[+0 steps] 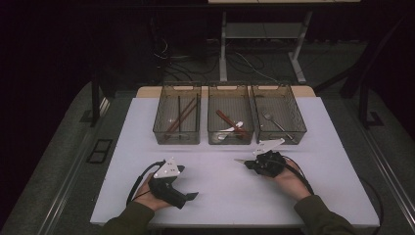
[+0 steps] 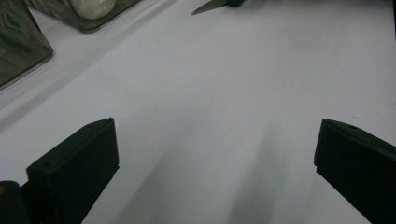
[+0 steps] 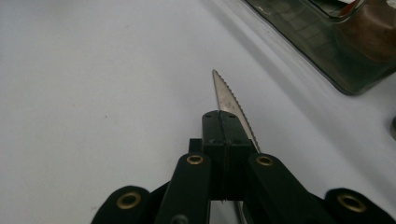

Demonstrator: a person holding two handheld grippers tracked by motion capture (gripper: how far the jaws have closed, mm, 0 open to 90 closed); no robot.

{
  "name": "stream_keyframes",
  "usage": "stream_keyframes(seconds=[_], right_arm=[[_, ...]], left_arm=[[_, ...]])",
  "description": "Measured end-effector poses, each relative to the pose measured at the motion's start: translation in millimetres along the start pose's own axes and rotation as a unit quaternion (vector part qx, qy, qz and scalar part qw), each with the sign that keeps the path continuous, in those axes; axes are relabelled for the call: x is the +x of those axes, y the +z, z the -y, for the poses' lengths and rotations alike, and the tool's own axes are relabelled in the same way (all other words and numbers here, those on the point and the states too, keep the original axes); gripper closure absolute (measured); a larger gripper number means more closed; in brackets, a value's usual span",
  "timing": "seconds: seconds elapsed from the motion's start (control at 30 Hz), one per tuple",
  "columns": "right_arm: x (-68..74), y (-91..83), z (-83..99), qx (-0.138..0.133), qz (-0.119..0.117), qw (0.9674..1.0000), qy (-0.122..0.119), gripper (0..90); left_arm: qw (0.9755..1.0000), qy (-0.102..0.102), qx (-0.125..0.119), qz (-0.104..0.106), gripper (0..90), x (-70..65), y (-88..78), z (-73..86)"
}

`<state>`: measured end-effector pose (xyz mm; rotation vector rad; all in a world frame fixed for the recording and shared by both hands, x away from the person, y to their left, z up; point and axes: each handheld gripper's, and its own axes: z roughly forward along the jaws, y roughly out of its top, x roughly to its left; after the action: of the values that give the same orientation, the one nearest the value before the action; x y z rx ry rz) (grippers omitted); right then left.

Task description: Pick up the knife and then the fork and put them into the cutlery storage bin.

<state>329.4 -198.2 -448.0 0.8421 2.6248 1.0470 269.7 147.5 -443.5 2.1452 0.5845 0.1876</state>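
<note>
My right gripper (image 1: 250,163) is shut on a serrated steel knife (image 1: 240,160), just in front of the middle bin. In the right gripper view the jaws of this gripper (image 3: 226,126) are pressed together on the blade, and the knife (image 3: 229,100) sticks out past them, low over the white table (image 3: 93,93). My left gripper (image 1: 188,197) rests in the person's hand at the front left, open. Nothing lies between its wide-apart jaws in the left gripper view (image 2: 215,154). The knife tip (image 2: 210,5) shows at the top edge there.
Three clear grey bins stand in a row at the back of the table (image 1: 220,196). The left bin (image 1: 177,137) holds dark chopsticks, the middle bin (image 1: 230,139) holds red chopsticks and a white spoon, and the right bin (image 1: 281,137) holds a metal spoon.
</note>
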Motion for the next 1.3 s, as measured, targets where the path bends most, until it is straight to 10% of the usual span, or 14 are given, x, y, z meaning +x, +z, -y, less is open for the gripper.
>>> stream_keyframes(seconds=[0.37,0.7,1.3], right_arm=[[-4.7,-33.3,-8.2,0.0,-0.015,0.9998,0.011,56.0],[-23.7,-61.2,-1.9,0.084,-0.021,0.9962,0.011,50.4],[-20.8,-44.0,-2.0,0.253,-0.003,0.966,-0.054,70.4]], left_arm=[[1.0,0.0,-0.002,0.0,0.0,-0.2,-0.5,0.0],[1.0,-0.001,0.0,0.0,0.0,0.3,-0.1,0.1],[1.0,0.001,-0.001,0.001,0.0,0.1,-0.4,-0.1]])
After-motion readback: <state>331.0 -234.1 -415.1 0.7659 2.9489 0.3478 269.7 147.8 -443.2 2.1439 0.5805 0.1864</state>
